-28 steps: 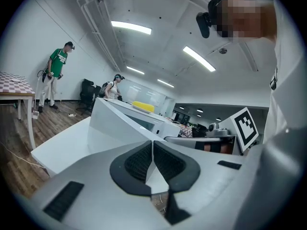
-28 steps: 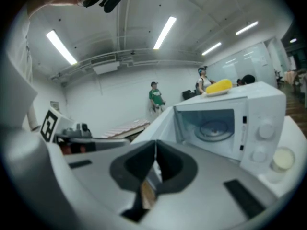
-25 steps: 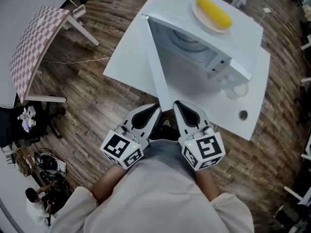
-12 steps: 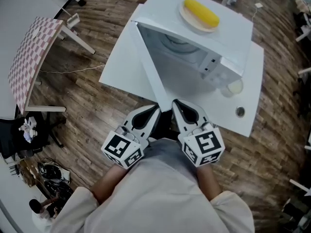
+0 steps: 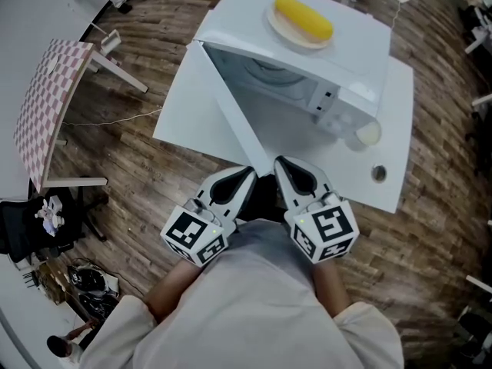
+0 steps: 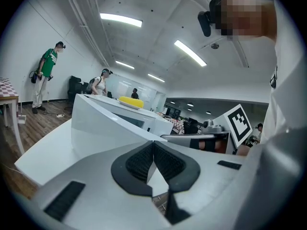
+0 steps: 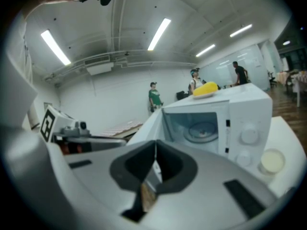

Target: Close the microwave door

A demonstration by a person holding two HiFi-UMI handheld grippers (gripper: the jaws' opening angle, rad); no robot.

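A white microwave (image 5: 342,60) stands on a white table (image 5: 396,129). Its door (image 5: 231,110) is swung wide open toward me, and the cavity with its glass turntable (image 7: 206,127) shows. A plate with a yellow food item (image 5: 304,18) rests on top. My left gripper (image 5: 247,174) and right gripper (image 5: 280,164) are side by side close to my body, at the door's near edge, apart from it. Both are shut on nothing. In the left gripper view the pads (image 6: 144,159) meet, and the door (image 6: 103,123) rises just beyond.
A small white round cup (image 5: 368,134) and a small grey disc (image 5: 377,174) lie on the table right of the microwave. A checked table (image 5: 46,98) stands on the wood floor at left. People (image 6: 46,75) stand far off across the room.
The head view has shifted, so the microwave sits a little higher and further left in frame. Both grippers stay shut in the same place and the door stays open.
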